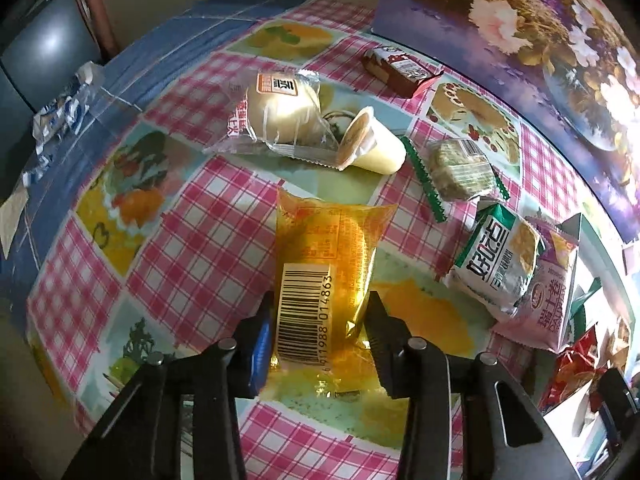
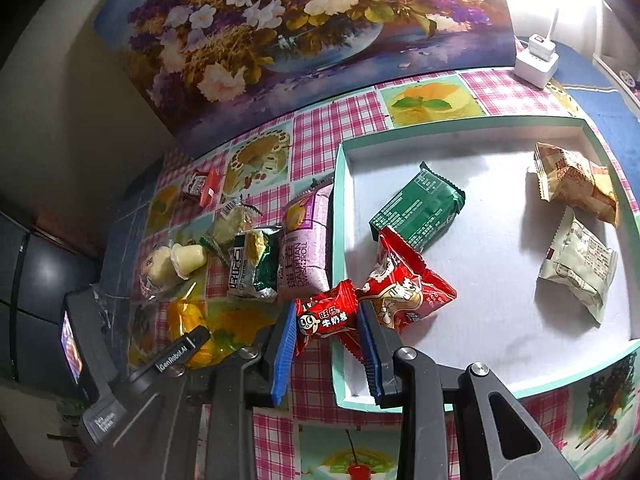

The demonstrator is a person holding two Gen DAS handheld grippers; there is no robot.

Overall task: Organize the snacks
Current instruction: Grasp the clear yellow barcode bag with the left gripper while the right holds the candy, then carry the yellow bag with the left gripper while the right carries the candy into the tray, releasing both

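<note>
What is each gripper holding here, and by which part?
Left gripper grips the yellow packet across its barcode end. Right gripper grips the small red candy packet by its two sides.

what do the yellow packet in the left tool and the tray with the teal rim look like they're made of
Yellow packet: thin, glossy, see-through plastic film, judging by its glare, creases and the tablecloth tinting through at its near end. Tray: probably matte white cardboard with a teal outer face; its inside is flat and without shine, though painted board or plastic cannot be ruled out.
</note>
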